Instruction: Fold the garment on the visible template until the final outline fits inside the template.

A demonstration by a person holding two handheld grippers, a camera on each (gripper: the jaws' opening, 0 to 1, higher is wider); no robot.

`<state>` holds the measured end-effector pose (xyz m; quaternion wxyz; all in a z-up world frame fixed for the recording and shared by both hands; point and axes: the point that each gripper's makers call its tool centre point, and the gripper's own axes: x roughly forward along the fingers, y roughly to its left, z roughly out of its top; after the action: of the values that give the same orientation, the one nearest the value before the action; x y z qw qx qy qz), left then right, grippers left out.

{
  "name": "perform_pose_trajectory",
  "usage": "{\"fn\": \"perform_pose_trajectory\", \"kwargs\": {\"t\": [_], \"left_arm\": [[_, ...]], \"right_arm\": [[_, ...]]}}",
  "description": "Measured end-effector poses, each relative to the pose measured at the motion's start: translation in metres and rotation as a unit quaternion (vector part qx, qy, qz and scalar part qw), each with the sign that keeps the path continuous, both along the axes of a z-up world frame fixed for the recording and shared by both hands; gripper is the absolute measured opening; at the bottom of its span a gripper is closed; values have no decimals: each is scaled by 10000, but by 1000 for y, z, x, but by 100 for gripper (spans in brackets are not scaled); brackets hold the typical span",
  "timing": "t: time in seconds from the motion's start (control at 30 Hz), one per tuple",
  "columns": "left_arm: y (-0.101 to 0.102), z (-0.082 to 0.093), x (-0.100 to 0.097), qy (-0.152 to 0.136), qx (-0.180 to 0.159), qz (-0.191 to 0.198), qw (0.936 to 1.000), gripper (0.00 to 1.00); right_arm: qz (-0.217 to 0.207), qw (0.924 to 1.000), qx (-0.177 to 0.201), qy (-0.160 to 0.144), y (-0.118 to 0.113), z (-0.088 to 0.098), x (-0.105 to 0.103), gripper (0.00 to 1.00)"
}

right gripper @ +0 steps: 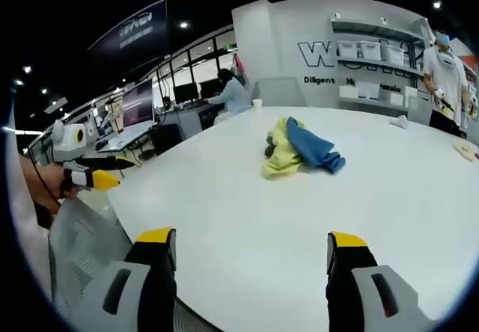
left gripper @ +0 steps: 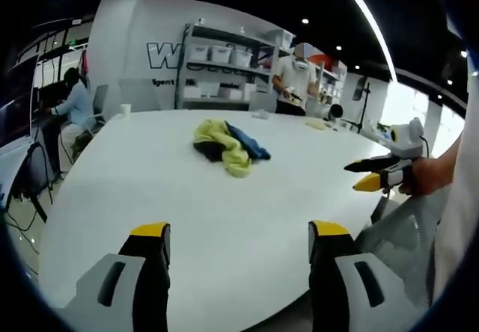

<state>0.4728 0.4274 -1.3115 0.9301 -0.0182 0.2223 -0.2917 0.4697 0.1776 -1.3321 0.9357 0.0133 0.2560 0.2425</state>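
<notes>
Left gripper (left gripper: 238, 242): jaws spread wide at bottom of the left gripper view, nothing between them, hovering over the near edge of the white surface (left gripper: 224, 205). Right gripper (right gripper: 253, 251): same, jaws spread and empty, bottom of the right gripper view.

Garment (left gripper: 224, 145): crumpled heap, yellow-green with blue and dark parts, lying on the surface around frame centre in the left gripper view, well apart from both grippers. In the right gripper view it sits just above centre (right gripper: 298, 146), blue part on its right side.

Each gripper also shows in the other's view, held in a hand at the frame edge, off the surface; jaws there look close together, can't tell for sure.

Background: shelves (left gripper: 224, 63) with bins, standing person (left gripper: 293, 81) at upper right, seated person (left gripper: 73, 108) at left. Small cup (left gripper: 125, 110) at the far left edge of the surface.
</notes>
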Motion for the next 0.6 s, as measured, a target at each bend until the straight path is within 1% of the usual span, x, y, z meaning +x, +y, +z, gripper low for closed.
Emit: {"fn": "perform_pose_trajectory", "kwargs": {"t": [0.6], "left_arm": [[0, -2, 0, 45, -3, -19, 10000, 73]], "right_arm": [[-18, 10000, 23, 49, 0, 0, 1, 78]]}}
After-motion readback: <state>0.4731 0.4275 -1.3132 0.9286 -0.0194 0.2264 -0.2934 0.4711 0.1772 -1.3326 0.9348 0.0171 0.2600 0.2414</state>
